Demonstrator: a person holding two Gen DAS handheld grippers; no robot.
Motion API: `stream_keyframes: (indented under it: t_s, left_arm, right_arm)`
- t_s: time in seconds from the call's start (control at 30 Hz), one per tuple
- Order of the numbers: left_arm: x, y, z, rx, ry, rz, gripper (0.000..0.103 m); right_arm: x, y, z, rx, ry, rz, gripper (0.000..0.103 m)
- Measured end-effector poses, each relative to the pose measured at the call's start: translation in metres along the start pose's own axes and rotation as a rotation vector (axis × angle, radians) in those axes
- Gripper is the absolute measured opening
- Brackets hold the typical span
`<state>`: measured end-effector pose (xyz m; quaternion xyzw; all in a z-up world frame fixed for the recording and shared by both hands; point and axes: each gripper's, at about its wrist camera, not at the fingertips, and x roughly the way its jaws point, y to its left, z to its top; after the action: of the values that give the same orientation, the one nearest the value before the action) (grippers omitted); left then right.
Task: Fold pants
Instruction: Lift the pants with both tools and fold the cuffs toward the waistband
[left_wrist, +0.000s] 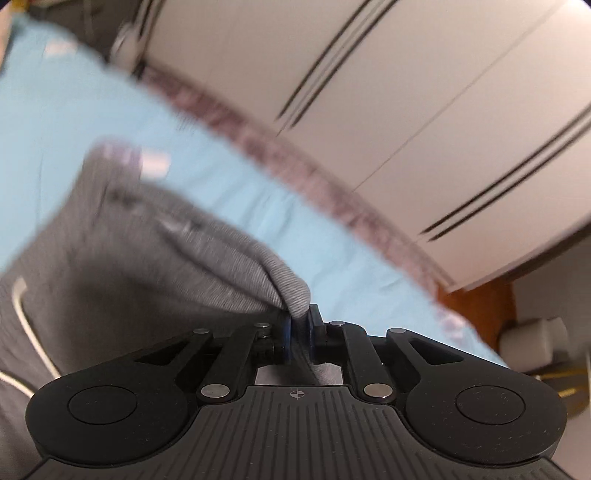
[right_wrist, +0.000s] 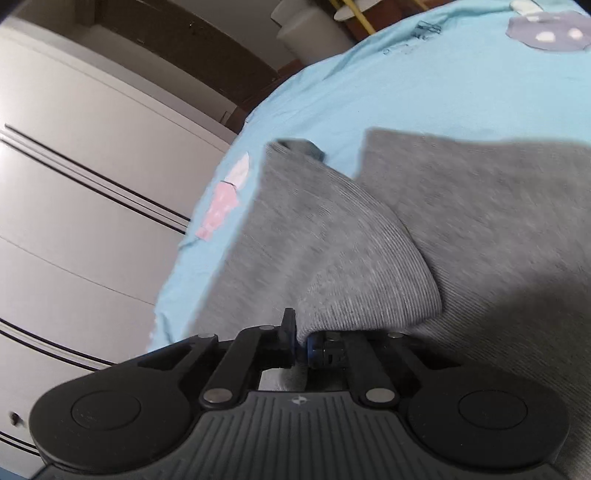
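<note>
The grey ribbed pants (left_wrist: 110, 266) lie on a light blue bed sheet (left_wrist: 92, 110). My left gripper (left_wrist: 300, 321) is shut on a bunched fold of the pants and lifts it off the bed. In the right wrist view the pants (right_wrist: 480, 221) spread over the sheet (right_wrist: 406, 81). My right gripper (right_wrist: 301, 341) is shut on another edge of the pants, which rises as a raised flap in front of it. A white drawstring (left_wrist: 18, 306) shows at the left of the left wrist view.
White wardrobe doors with dark stripes (left_wrist: 406, 92) stand beside the bed, also in the right wrist view (right_wrist: 74, 184). The sheet has a pink patterned border (left_wrist: 295, 158) and pink and grey printed patches (right_wrist: 221, 203). White containers (right_wrist: 314, 33) stand beyond the bed's corner.
</note>
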<state>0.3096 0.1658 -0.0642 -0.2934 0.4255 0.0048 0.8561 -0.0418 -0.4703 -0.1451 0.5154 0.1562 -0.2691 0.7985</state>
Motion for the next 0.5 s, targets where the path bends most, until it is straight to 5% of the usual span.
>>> stream_keyframes:
  t_s: [0.17, 0.3, 0.4, 0.5]
  left_arm:
    - [-0.111, 0.012, -0.034, 0.071, -0.141, -0.132, 0.01]
    - [-0.156, 0.068, -0.112, 0.071, -0.137, -0.2, 0.012]
    - [-0.133, 0.115, -0.177, 0.116, -0.041, -0.086, 0.018]
    - [-0.087, 0.164, -0.215, 0.022, 0.085, 0.05, 0.016]
  right_arm:
    - [-0.073, 0.042, 0.034, -0.003, -0.111, 0.229, 0.005]
    - [-0.135, 0.021, 0.04, -0.055, -0.138, 0.261, 0.005]
    - [-0.15, -0.019, 0.021, -0.113, -0.098, 0.127, 0.005]
    - [-0.13, -0.064, 0.004, -0.146, 0.013, -0.121, 0.006]
